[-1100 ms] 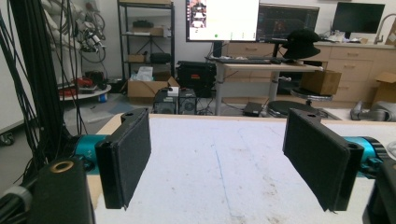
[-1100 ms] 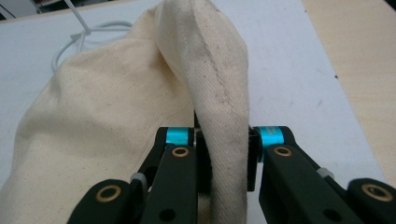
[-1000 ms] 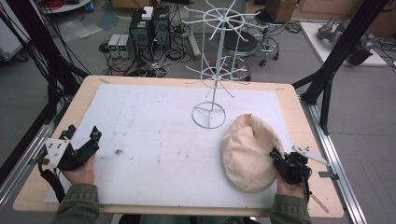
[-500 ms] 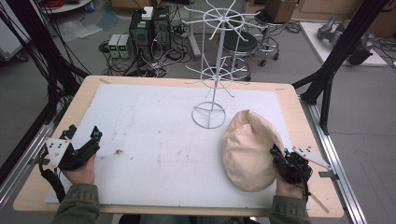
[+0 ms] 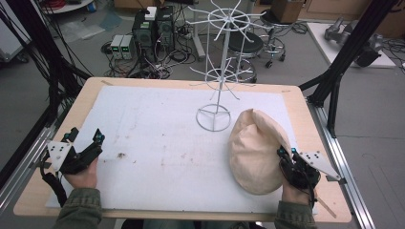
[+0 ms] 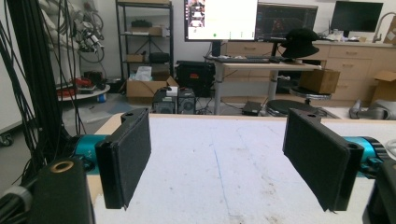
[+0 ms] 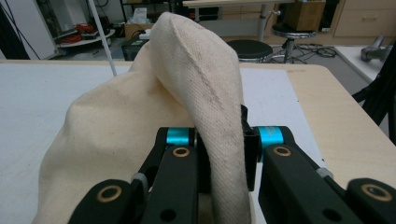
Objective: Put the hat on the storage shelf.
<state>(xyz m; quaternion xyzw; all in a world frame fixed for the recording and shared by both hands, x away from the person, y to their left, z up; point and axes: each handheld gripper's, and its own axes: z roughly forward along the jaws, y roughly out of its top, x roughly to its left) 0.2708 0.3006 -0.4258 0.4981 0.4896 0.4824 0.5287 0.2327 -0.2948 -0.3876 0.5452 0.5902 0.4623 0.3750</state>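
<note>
now that the cream hat [image 5: 253, 152] has risen off the table beside the wire rack [image 5: 220, 71], the right gripper [image 5: 286, 153] (jaws clamped on its brim) looks ready to carry it there.

The white wire rack [image 5: 217, 71] stands at the back middle of the table. Left of the rack, the white mat [image 5: 153, 138] is bare and wide. Right of the rack, the cream hat [image 5: 255, 150] sits in the way.

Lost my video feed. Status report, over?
Right tongs shut on cream fabric cap. Left tongs open, idle. White wire rack stands just beyond the cap.
</note>
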